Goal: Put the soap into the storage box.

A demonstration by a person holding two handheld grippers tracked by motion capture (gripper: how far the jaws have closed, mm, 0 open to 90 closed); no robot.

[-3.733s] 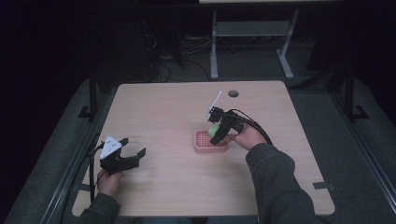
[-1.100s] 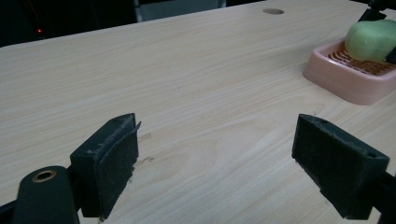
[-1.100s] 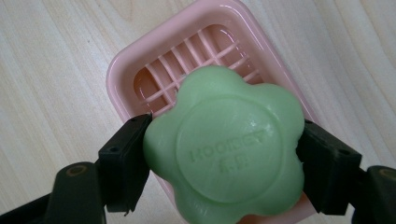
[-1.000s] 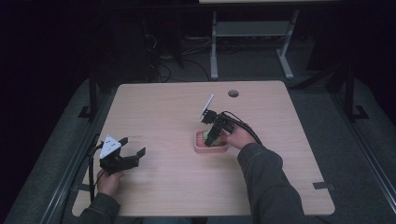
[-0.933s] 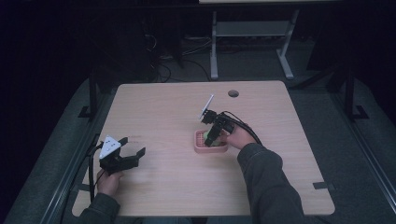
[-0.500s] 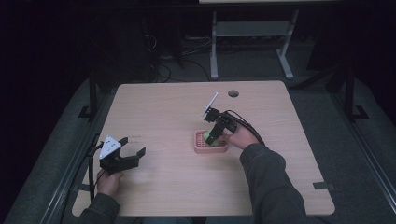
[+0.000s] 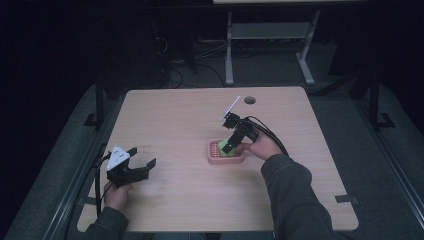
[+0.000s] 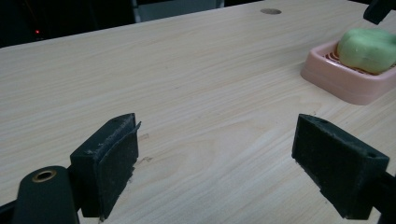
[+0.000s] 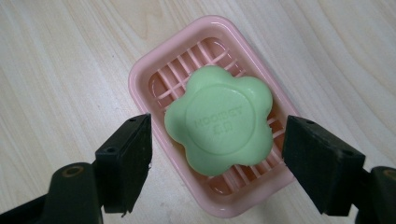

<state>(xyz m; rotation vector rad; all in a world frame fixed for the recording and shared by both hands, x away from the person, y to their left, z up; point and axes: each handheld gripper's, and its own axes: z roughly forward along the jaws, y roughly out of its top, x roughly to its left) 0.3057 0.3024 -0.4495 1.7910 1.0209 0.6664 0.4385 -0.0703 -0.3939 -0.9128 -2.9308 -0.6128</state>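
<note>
Pale wood-grain worktop point(image 7: 175, 125) with rounded corners and a round cable hole point(image 7: 249, 100) near its far edge, right of centre. Behind it, on a dark carpeted floor point(image 7: 280, 75), stands the grey metal frame of a second table point(image 7: 228, 50), with a low shelf point(image 7: 272, 31) between its legs. Loose black cables point(image 7: 175, 50) lie tangled on the floor left of that frame.
</note>
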